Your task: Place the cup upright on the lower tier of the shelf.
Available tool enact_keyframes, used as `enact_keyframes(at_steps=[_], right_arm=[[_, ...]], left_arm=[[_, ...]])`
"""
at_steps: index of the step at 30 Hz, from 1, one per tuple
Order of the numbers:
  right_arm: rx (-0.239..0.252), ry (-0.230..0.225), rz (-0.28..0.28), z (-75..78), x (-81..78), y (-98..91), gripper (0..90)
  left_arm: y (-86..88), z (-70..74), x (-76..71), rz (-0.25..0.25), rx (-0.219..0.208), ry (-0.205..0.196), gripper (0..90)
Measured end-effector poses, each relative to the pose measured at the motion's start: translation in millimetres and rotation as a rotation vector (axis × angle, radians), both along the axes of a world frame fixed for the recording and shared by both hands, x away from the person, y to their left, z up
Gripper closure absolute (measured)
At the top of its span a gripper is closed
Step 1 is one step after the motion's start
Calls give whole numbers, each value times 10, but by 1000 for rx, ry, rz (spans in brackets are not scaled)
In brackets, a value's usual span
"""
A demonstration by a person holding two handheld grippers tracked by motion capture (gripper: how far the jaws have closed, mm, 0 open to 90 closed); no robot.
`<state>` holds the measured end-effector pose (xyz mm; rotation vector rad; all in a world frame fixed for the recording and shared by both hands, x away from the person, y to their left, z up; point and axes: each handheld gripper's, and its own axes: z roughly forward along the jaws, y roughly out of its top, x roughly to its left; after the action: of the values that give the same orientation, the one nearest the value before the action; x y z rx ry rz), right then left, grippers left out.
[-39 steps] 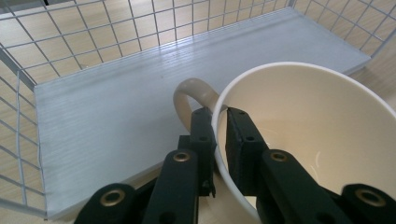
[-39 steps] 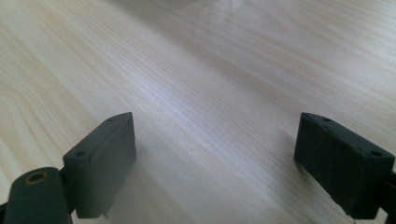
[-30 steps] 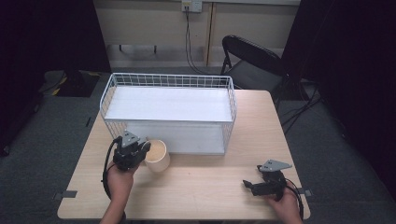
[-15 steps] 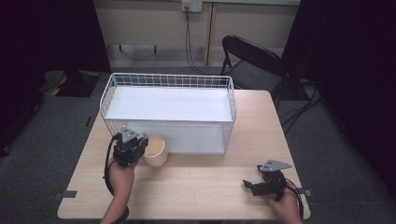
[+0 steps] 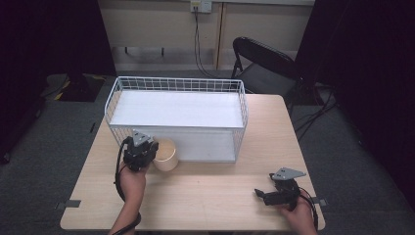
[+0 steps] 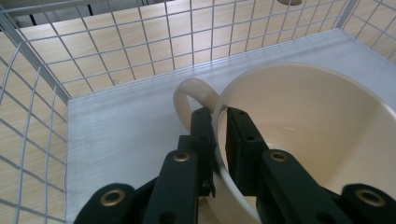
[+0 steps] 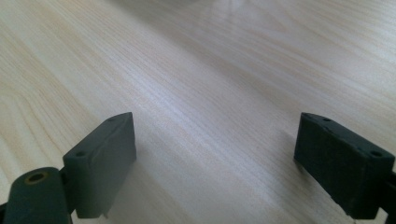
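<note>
Since the frame one second prior, the left gripper [image 5: 146, 148] and the cream ceramic cup [image 5: 165, 154] it held had shifted slightly away from the person, toward the open front of the white wire-mesh basket [image 5: 178, 84]; the right gripper [image 5: 262, 195] had not changed position.

In the high view, the left gripper sat at the basket's near left corner, held by the person's left hand [image 5: 131, 177], whose forearm entered from the bottom edge. The cup stood just right of that gripper, at the basket's front opening, against its white lower shelf [image 5: 205, 146].

In the left gripper view, the left gripper [image 6: 219, 133] was clamped on the rim of the cup [image 6: 303, 121], one jaw outside the wall beside the looped handle [image 6: 184, 95] and the other inside the bowl. The cup appeared empty. The shelf [image 6: 121, 135] lay beneath and beyond it, with wire mesh to the left and at the rear. Whether the cup's base rested on the shelf could not be determined.

The right gripper rested low near the front right edge of the light wooden table [image 5: 215, 196], well apart from the basket, held by the person's right hand [image 5: 298, 215]. In the right gripper view, its jaws [image 7: 215, 154] stood wide apart with nothing between them, over bare wood grain [image 7: 210, 70].

A black folding chair [image 5: 264, 61] stood beyond the table's far right corner.
</note>
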<state>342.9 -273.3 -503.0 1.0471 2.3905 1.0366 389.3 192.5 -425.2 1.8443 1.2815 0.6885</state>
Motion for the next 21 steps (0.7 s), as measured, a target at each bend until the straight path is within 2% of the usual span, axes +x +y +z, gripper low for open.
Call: enact_keyframes(at_steps=[5, 21], right_arm=[[0, 1, 0, 0, -1, 1, 119], [2, 1, 0, -1, 0, 1, 119]], left_arm=[[-29, 0, 33, 4, 13, 5, 818], [-28, -54, 84, 36, 15, 7, 816]])
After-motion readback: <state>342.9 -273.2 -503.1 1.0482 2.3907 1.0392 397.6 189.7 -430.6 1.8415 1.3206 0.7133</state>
